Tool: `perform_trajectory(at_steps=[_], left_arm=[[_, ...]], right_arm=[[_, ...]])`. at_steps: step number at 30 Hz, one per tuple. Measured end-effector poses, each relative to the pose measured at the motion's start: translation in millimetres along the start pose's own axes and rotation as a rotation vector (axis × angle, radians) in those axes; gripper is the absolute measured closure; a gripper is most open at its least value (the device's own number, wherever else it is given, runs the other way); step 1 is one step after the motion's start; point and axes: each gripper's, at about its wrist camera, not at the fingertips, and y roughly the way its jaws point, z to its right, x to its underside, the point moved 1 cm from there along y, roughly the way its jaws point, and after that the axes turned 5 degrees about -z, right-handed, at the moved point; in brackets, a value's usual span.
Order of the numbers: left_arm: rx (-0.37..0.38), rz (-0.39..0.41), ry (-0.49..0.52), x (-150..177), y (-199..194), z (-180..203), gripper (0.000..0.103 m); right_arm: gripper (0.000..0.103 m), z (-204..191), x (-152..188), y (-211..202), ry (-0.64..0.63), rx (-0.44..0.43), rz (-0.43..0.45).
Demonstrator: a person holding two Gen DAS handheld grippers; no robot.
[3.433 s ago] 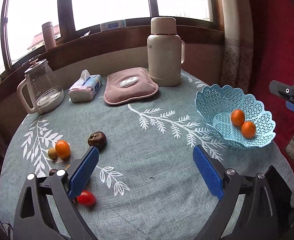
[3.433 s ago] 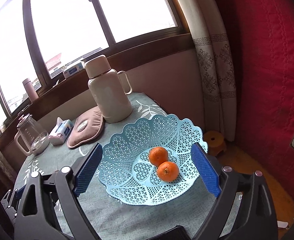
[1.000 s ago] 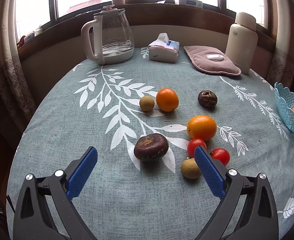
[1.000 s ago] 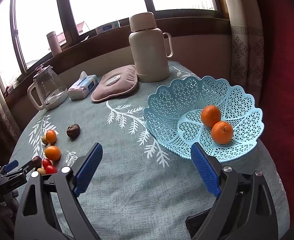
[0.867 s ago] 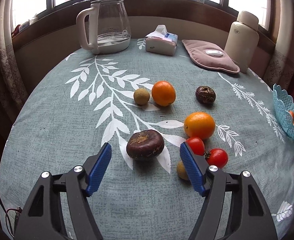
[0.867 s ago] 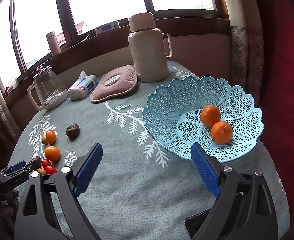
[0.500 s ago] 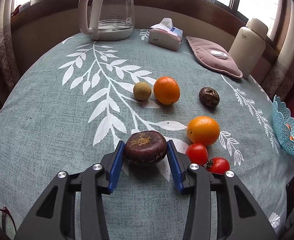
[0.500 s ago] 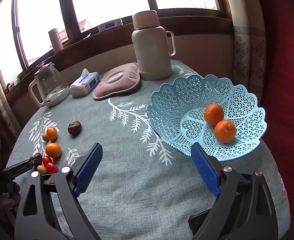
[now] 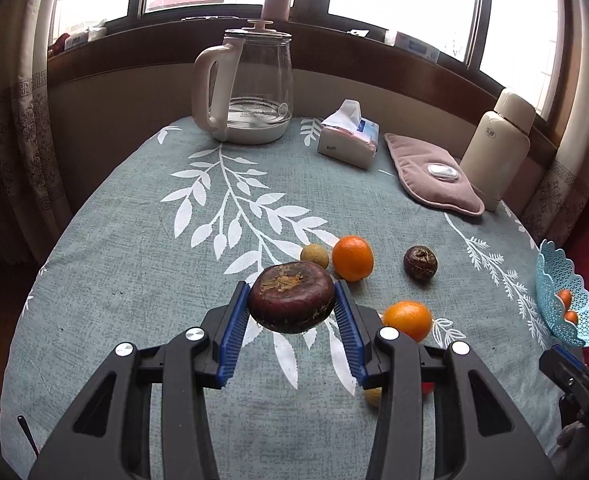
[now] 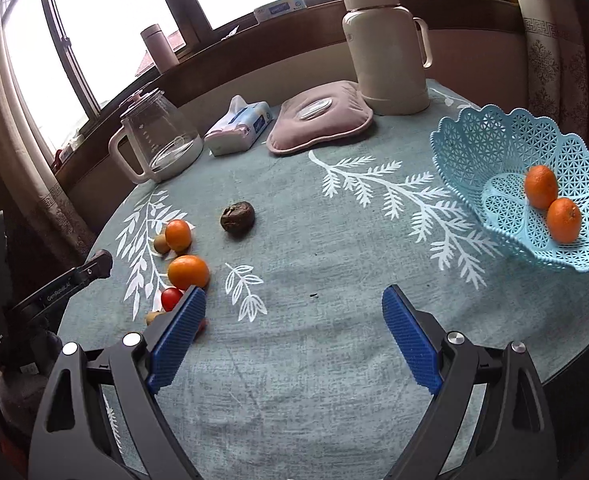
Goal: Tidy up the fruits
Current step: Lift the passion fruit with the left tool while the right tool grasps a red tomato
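- The left tongs (image 9: 292,312) were clenched on a big dark brown fruit (image 9: 291,298). Both blue pads pressed its sides, and it looked lifted just off the counter (image 9: 134,248).
- The right tongs (image 10: 294,334) were wide apart with nothing between them. They hung over a bare bit of the cloth.
- The blue basket (image 10: 490,144) sat at about 2 o'clock from the right tongs. Two oranges (image 10: 552,200) lay inside it, touching each other.
- From the left tongs the basket sat way over at 3 o'clock, at the counter's edge.
- More fruit waited on the cloth: an orange (image 9: 352,258) and a small tan fruit (image 9: 314,257) side by side at 1 o'clock from the held fruit, a wrinkly dark fruit (image 9: 420,263) further right, and another orange (image 9: 407,320) at about 3 o'clock.
- I thought the brown fruit could slip. It is round and smooth, and the pads held only its two sides.
- If it dropped, it might roll into the other fruit or off the counter.
- A hard squeeze might bruise it, too.
- The basket is light and near the edge, so a bump from the tongs could tip it or push it off.
- The two tongs could also knock together near the basket.
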Motion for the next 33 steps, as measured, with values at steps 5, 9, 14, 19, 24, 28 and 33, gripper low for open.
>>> perform_trajectory(at_steps=[5, 9, 14, 19, 24, 28, 33], left_arm=[[0.022, 0.024, -0.033, -8, -15, -11, 0.06], [0.039, 0.035, -0.039, -10, -22, -12, 0.06], [0.048, 0.031, -0.041, -10, -24, -11, 0.06], [0.052, 0.028, -0.035, -9, -24, -9, 0.06], [0.049, 0.016, -0.033, -7, -20, -8, 0.06], [0.047, 0.01, -0.031, -6, -17, -6, 0.06], [0.047, 0.009, -0.029, -5, -17, -5, 0.06]], right_arm=[[0.024, -25, 4, 43, 0.015, -0.108, -0.142], [0.033, -43, 6, 62, -0.022, -0.113, -0.185], [0.038, -59, 4, 73, -0.058, -0.121, -0.206], [0.051, -72, 5, 81, -0.129, -0.081, -0.204], [0.062, -79, 6, 82, -0.182, -0.063, -0.195], [0.073, -84, 10, 85, -0.22, -0.054, -0.207], [0.073, -82, 11, 78, -0.209, -0.058, -0.192]])
